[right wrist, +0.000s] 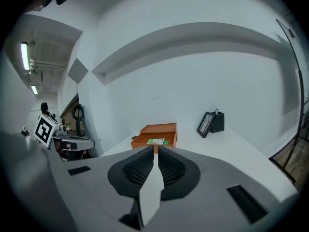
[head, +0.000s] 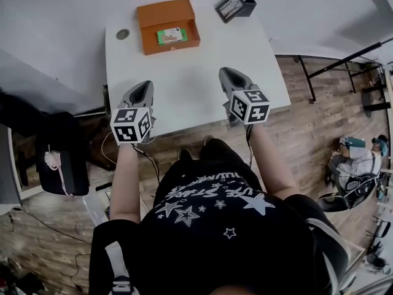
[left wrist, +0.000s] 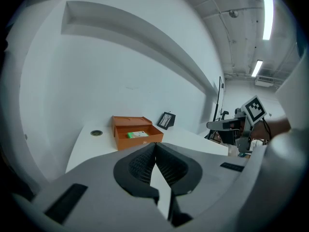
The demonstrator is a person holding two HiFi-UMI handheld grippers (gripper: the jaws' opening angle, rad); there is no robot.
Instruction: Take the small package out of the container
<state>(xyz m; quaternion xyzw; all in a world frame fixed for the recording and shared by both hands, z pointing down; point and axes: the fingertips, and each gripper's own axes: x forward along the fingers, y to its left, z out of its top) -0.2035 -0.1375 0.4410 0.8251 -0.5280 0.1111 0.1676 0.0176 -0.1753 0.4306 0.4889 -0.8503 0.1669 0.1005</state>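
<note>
Well, we held both grippers over the near edge of the white table point(head: 184, 85), at the middle of the frame. Our left gripper point(head: 143, 88) had its jaws pressed together on nothing, and our right gripper point(head: 229, 74) likewise stood closed and empty. Up at the top centre, the orange container point(head: 172, 45) sat open, well apart from both, with the small package point(head: 171, 35), green and white, lying inside it. To its right stood a black item point(head: 236, 6), perhaps a pen holder.
</note>
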